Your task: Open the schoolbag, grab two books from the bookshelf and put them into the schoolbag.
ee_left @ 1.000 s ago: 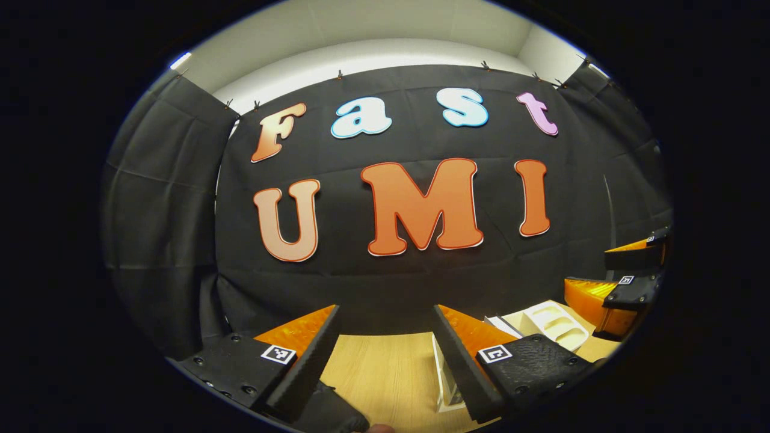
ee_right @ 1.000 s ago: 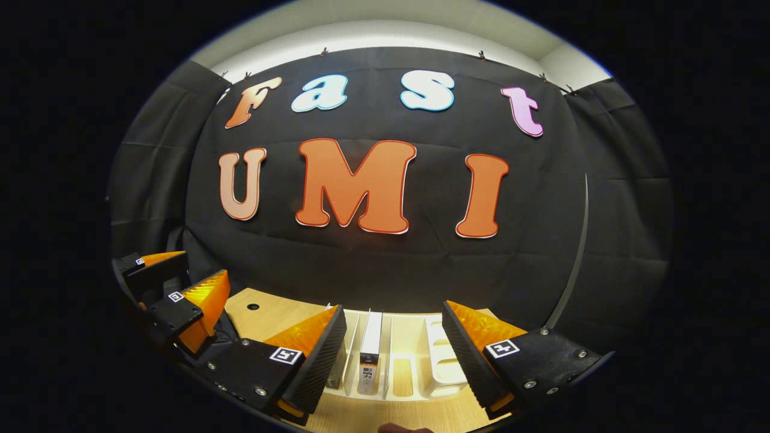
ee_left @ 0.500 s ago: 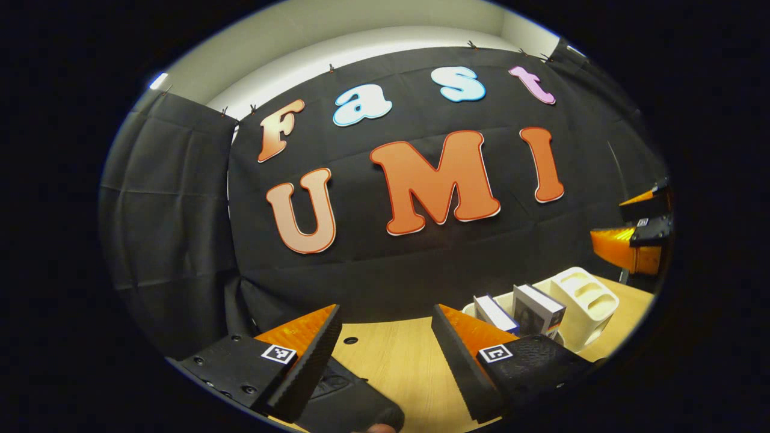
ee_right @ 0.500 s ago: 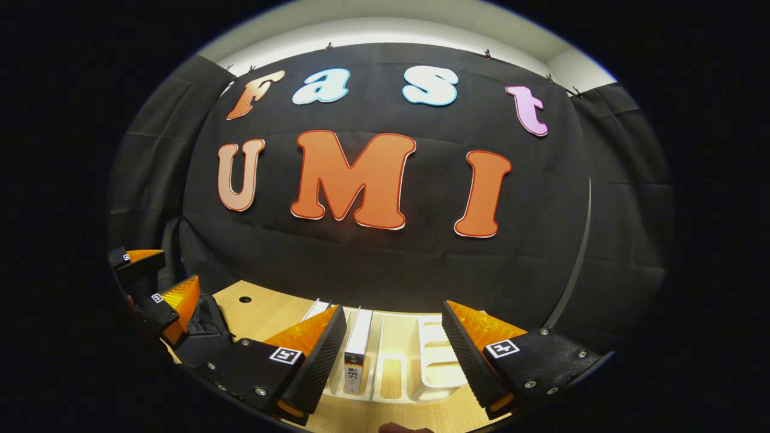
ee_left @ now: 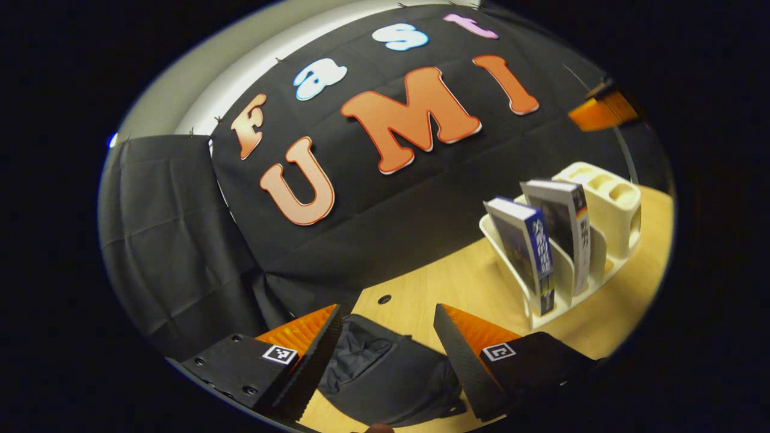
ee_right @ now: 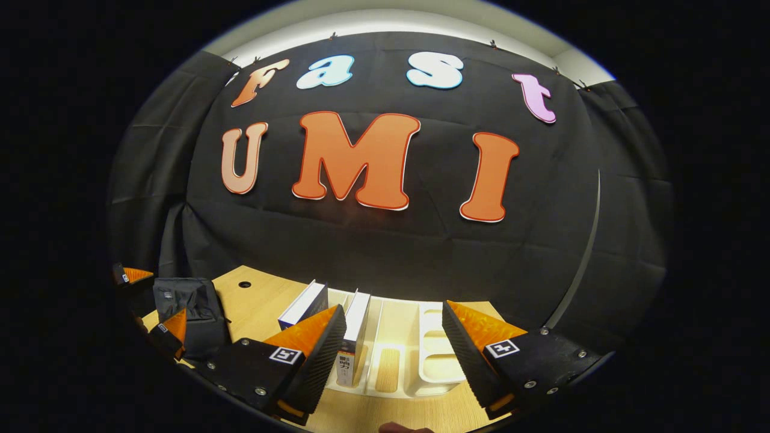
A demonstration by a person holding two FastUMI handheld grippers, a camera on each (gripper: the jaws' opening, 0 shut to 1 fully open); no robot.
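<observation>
**Both grippers empty, bag not yet opened**

L gripper (ee_left: 385, 355): fingers wide apart, nothing between them. Hangs above the black schoolbag (ee_left: 385, 376), which lies flat on the wooden table (ee_left: 433, 288) at 6 o'clock in left gripper view. View is tilted. Can't tell if zip is shut; no opening visible, so I judge the bag closed.

R gripper (ee_right: 394, 355): fingers wide apart too, holding nothing. Points at the white bookshelf (ee_right: 433, 367) at 6 o'clock in right gripper view, near but not touching it.

Books: blue-spined book (ee_left: 523, 246) and dark-cover book (ee_left: 562, 225) stand leaning in adjacent slots of the shelf, at 3 o'clock in left gripper view. In right gripper view the bag sits at 8 o'clock w/ L gripper just over it.

Step (judgement): approach to bag for opening. None of the task done yet.

Risks:
- Bag is limp fabric; a one-sided pull on zip or flap prob. drags the whole bag across the table instead of opening it. Needs other gripper to pin it.
- Zip tab is small; wide fingers could close on cloth only.
- Books lean loosely; a grip off-centre may tip the neighbour or shift the light shelf.
- Bag mouth may collapse before a book goes in.
</observation>
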